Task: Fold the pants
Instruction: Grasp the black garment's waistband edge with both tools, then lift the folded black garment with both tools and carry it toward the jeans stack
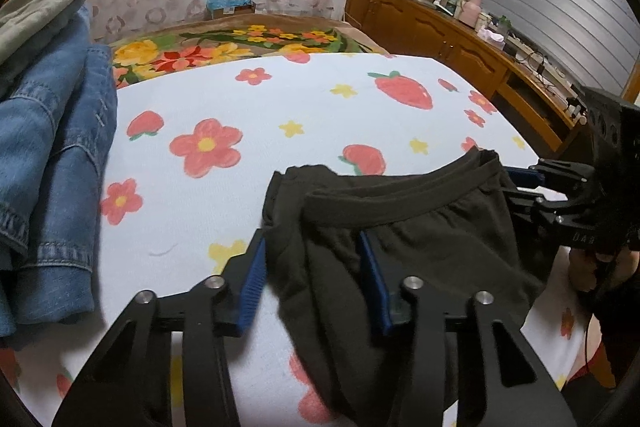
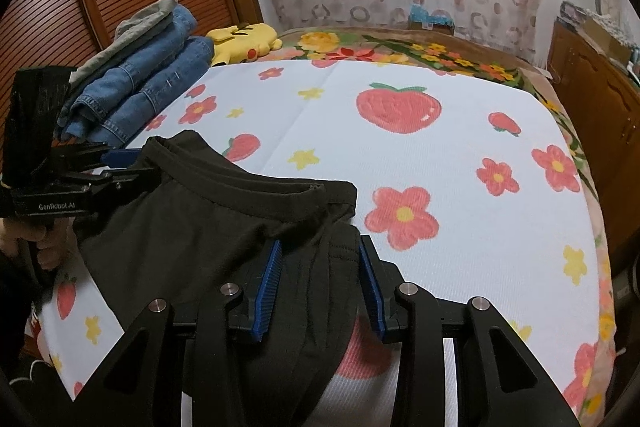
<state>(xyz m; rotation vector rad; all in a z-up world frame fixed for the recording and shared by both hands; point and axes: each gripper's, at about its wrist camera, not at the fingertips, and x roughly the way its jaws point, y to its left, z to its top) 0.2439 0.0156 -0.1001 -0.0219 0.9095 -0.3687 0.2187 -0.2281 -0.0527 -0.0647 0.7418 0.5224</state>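
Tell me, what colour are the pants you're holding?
The pants are plain black with no pattern, clearest in the right wrist view.

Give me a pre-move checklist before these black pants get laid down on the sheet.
1. Left claw has fabric between its fingers: ok; the black pants bunch between the blue pads.
2. Right claw has fabric between its fingers: ok.
3. Waistband spans between the two claws: ok, though it sags in the middle.
4. Landing area on the strawberry sheet ahead: ok; only the print shows there.
5. Folded jeans stack clear of the pants: ok; it sits off to the left side.
6. Pant legs hanging straight: cannot tell; they drop below both views.
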